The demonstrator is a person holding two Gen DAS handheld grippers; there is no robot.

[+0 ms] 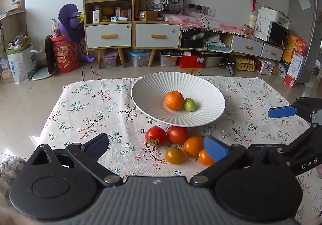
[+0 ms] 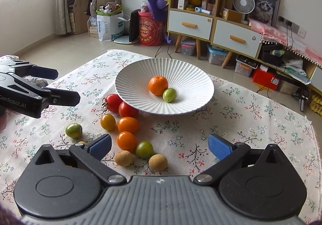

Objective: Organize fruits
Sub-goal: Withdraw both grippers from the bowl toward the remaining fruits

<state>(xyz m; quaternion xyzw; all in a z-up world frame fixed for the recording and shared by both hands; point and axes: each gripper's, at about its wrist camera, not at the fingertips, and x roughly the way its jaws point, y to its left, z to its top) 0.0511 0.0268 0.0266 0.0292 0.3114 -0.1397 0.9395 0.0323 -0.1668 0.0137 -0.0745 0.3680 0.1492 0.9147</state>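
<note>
A white ribbed bowl (image 1: 153, 88) (image 2: 189, 72) sits on the floral cloth and holds an orange (image 1: 174, 100) (image 2: 158, 85) with a green fruit (image 1: 189, 104) (image 2: 169, 95) touching it. Loose fruits lie in front of the bowl: two red tomatoes (image 1: 156, 135) (image 2: 113, 102), several orange and yellow tomatoes (image 1: 192, 145) (image 2: 128, 124), green fruits (image 2: 74, 130) and two tan round fruits (image 2: 158, 162). My left gripper (image 1: 157, 146) stands open above the tomatoes, holding nothing. Near the tan fruits my right gripper (image 2: 160, 146) is open and empty.
The floral cloth (image 1: 90, 112) (image 2: 251, 124) covers a low table with tiled floor around it. Cabinets with drawers (image 1: 132, 33), storage boxes and a red bucket (image 1: 64, 53) stand at the far wall. Each gripper shows at the edge of the other's view.
</note>
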